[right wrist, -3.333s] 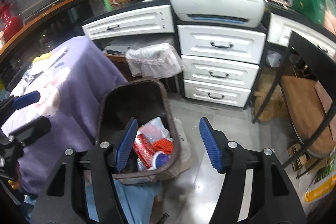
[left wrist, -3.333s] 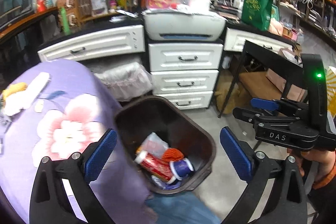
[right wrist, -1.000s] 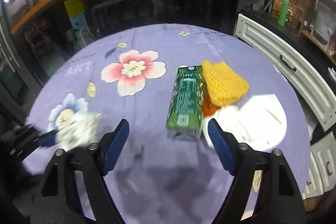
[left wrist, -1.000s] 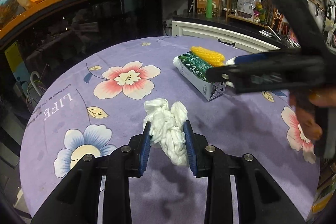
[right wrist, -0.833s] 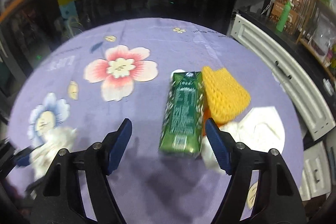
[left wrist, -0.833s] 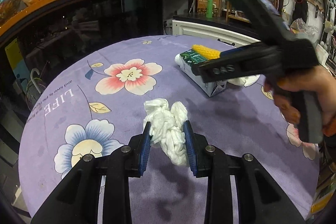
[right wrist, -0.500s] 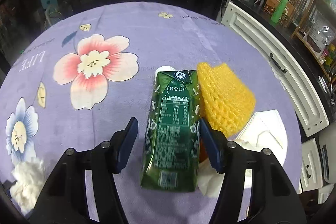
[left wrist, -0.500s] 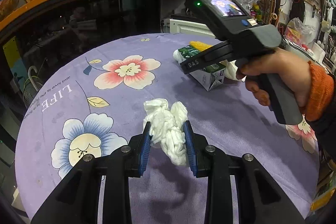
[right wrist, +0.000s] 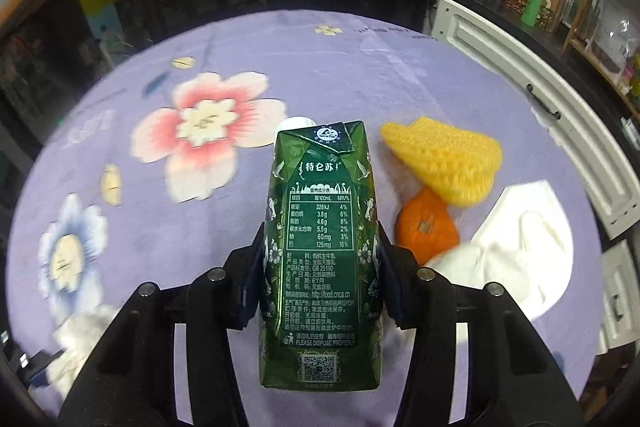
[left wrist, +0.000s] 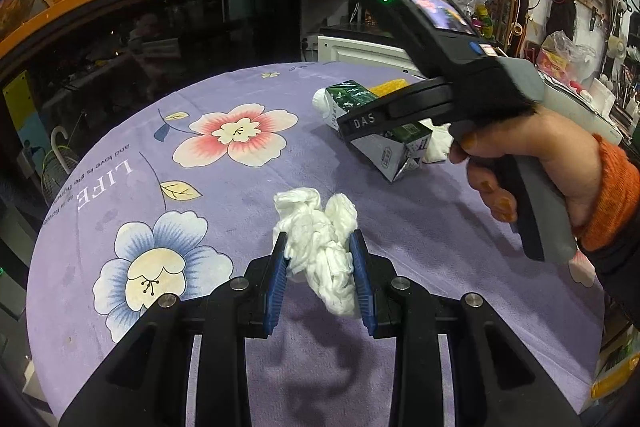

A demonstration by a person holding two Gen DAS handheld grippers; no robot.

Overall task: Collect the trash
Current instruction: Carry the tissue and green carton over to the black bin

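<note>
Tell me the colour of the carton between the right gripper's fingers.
Dark green with white print; the carton shows best in the right wrist view.

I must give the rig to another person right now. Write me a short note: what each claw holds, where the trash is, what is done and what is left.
Left claw: shut on the crumpled tissue, just above the purple tablecloth.
Right claw: fingers against both sides of the green milk carton, which lies flat on the cloth; it looks gripped, not yet lifted.
On the table to the right of the carton: yellow foam net, an orange partly under it, white paper.
Done: both claws on their items.
Left: carry tissue and carton to the bin (not in view), then likely collect the remaining pieces.
</note>
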